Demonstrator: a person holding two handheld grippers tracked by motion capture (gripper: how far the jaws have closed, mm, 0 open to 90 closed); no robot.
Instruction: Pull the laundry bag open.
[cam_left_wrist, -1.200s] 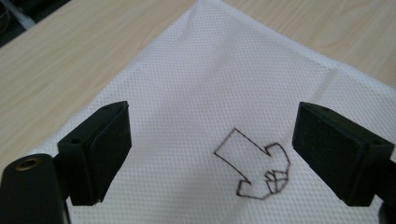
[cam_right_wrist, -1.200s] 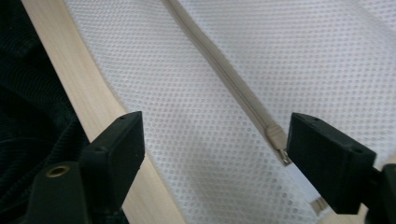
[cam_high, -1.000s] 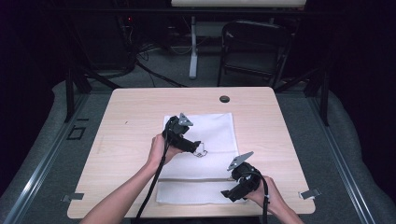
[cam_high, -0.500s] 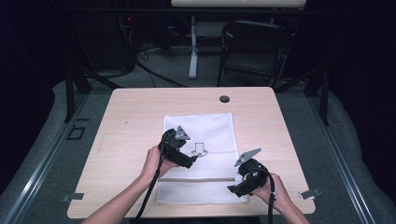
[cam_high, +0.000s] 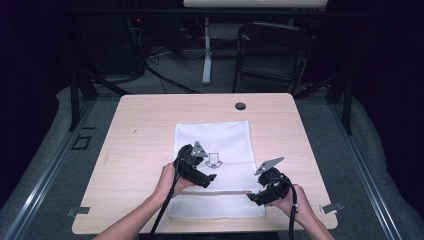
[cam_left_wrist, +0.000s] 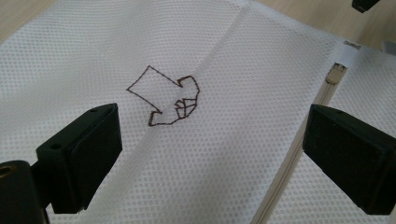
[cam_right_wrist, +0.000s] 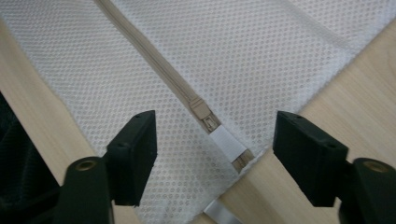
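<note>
- A white mesh bag (cam_high: 212, 165) lies flat on the wooden worktop (cam_high: 135, 145), near its middle and toward the person's side.
- A beige zipper (cam_high: 227, 192) runs across the bag close to its near edge, and a dark stitched emblem (cam_high: 214, 160) sits at the bag's centre.
- The left tongs (cam_high: 210, 178) hang over the middle of the bag, just on the near side of the emblem and just above the zipper line.
- In the left gripper view the left tongs (cam_left_wrist: 210, 154) stand wide apart, with nothing gripped; the emblem (cam_left_wrist: 166, 100) lies on the mesh between and beyond the two jaws, and the zipper (cam_left_wrist: 299, 154) runs just inside the right-hand jaw.
- The right tongs (cam_high: 252, 196) sit at the bag's right edge, at the end of the zipper.
- In the right gripper view the right tongs (cam_right_wrist: 215, 154) are apart, having just been closing, and press on nothing; the zipper pull (cam_right_wrist: 201, 112) and its white end tab (cam_right_wrist: 229, 142) lie on the mesh between the jaws.
</note>
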